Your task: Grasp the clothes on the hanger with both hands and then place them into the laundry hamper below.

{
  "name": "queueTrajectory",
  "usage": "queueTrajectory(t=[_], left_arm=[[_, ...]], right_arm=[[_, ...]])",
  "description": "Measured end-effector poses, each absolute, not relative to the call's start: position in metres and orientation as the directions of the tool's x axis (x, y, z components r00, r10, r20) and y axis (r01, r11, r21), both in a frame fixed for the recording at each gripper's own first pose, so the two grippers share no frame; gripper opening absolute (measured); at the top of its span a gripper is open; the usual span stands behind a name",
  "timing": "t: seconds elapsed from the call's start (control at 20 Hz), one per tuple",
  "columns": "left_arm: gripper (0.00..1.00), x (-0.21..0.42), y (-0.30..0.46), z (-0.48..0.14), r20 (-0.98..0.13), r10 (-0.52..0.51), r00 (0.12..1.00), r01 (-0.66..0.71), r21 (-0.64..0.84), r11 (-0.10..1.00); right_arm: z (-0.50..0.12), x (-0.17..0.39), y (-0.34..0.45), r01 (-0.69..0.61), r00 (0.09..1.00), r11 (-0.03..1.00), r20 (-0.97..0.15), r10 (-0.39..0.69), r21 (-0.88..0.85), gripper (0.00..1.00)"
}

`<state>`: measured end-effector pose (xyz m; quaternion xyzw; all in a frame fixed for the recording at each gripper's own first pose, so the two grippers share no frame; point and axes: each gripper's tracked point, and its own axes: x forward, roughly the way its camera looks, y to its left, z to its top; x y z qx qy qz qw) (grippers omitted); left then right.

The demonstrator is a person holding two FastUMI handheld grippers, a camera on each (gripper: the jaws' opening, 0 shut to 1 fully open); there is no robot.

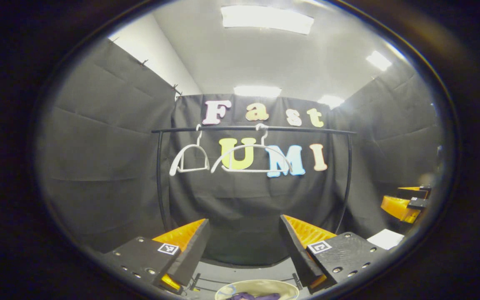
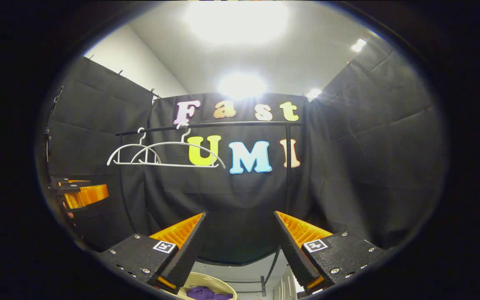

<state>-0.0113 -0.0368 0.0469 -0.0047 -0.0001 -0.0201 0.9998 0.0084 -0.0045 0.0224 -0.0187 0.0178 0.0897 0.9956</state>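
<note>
Apparently the main work is behind me: both white hangers on the rail hang bare, the near hanger [image 1: 251, 158] and the smaller-looking one turned edge-on [image 1: 188, 160], with no cloth on either. Black rail [image 1: 252, 129] runs across the booth on its two uprights, in front of the black wall cloth. My left gripper [image 1: 244, 246] is held level, facing the rail, jaws spread wide, nothing between the orange-faced fingers. My right gripper [image 2: 240, 243] is the same: wide apart, empty, pointed at the rail from a spot further to the right. From the left gripper view I can see the right gripper's orange body off at the right edge; from the right gripper view the left one sits off at the left edge, so the two are well apart. Below, at the bottom rim of both views, the pale round laundry hamper [image 1: 283, 286] shows, and in it a bundle of purple clothes [image 2: 204, 293]. Purple also peeks over the hamper rim in the left gripper view. Judgement: garment is in the hamper, so the placing step looks complete. Nothing left on the hangers to take, as far as I can see. How much of the garment lies inside I cannot tell, the hamper being cut off at the edge.
</note>
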Motion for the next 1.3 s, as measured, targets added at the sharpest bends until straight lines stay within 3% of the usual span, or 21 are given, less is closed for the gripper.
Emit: queueTrajectory(t=[0.1, 0.15, 0.2, 0.3, 0.45, 0.55, 0.6, 0.65, 1.15, 1.2, 1.3], left_arm=[[1.00, -0.023, -0.038, 0.054, 0.021, -0.032, 0.999, 0.032, 0.023, 0.999], [0.95, -0.028, -0.039, 0.056, 0.028, -0.029, 0.999, 0.028, 0.032, 0.999], [1.00, -0.032, -0.040, 0.057, 0.031, -0.029, 0.999, 0.028, 0.036, 0.999], [0.89, -0.039, -0.040, 0.058, 0.039, -0.020, 0.999, 0.019, 0.037, 0.999], [1.00, -0.049, -0.037, 0.057, 0.042, -0.006, 0.999, 0.005, 0.026, 1.000], [1.00, -0.051, -0.034, 0.060, 0.046, 0.010, 0.999, -0.011, 0.027, 1.000], [0.95, -0.050, -0.033, 0.063, 0.048, 0.019, 0.999, -0.021, 0.029, 0.999], [1.00, -0.050, -0.031, 0.063, 0.050, 0.027, 0.998, -0.028, 0.028, 0.999], [1.00, -0.045, -0.023, 0.069, 0.063, 0.062, 0.996, -0.063, 0.018, 0.998], [0.95, -0.044, -0.025, 0.071, 0.065, 0.057, 0.996, -0.058, 0.018, 0.998], [1.00, -0.043, -0.025, 0.070, 0.066, 0.055, 0.996, -0.057, 0.026, 0.998]], right_arm=[[0.026, 0.004, -0.016, -0.164, 0.986, 0.986, -0.033, 0.163, -0.032, 0.96], [0.029, 0.001, -0.020, -0.160, 0.987, 0.987, -0.031, 0.159, -0.025, 0.94], [0.031, -0.001, -0.023, -0.155, 0.988, 0.988, -0.026, 0.154, -0.022, 0.94], [0.036, -0.004, -0.030, -0.148, 0.989, 0.989, -0.018, 0.148, -0.024, 0.95], [0.042, -0.006, -0.039, -0.137, 0.991, 0.990, -0.002, 0.137, -0.024, 0.95], [0.042, -0.007, -0.042, -0.132, 0.991, 0.991, -0.004, 0.132, -0.015, 0.95], [0.042, -0.007, -0.044, -0.129, 0.992, 0.992, -0.004, 0.129, -0.013, 0.95], [0.043, -0.007, -0.044, -0.129, 0.992, 0.992, -0.002, 0.129, -0.012, 0.95], [0.052, -0.005, -0.040, -0.135, 0.991, 0.991, 0.020, 0.135, -0.003, 0.95], [0.051, -0.004, -0.039, -0.136, 0.990, 0.991, 0.021, 0.137, -0.004, 0.95], [0.049, -0.004, -0.038, -0.135, 0.991, 0.991, 0.018, 0.135, -0.005, 0.96]])
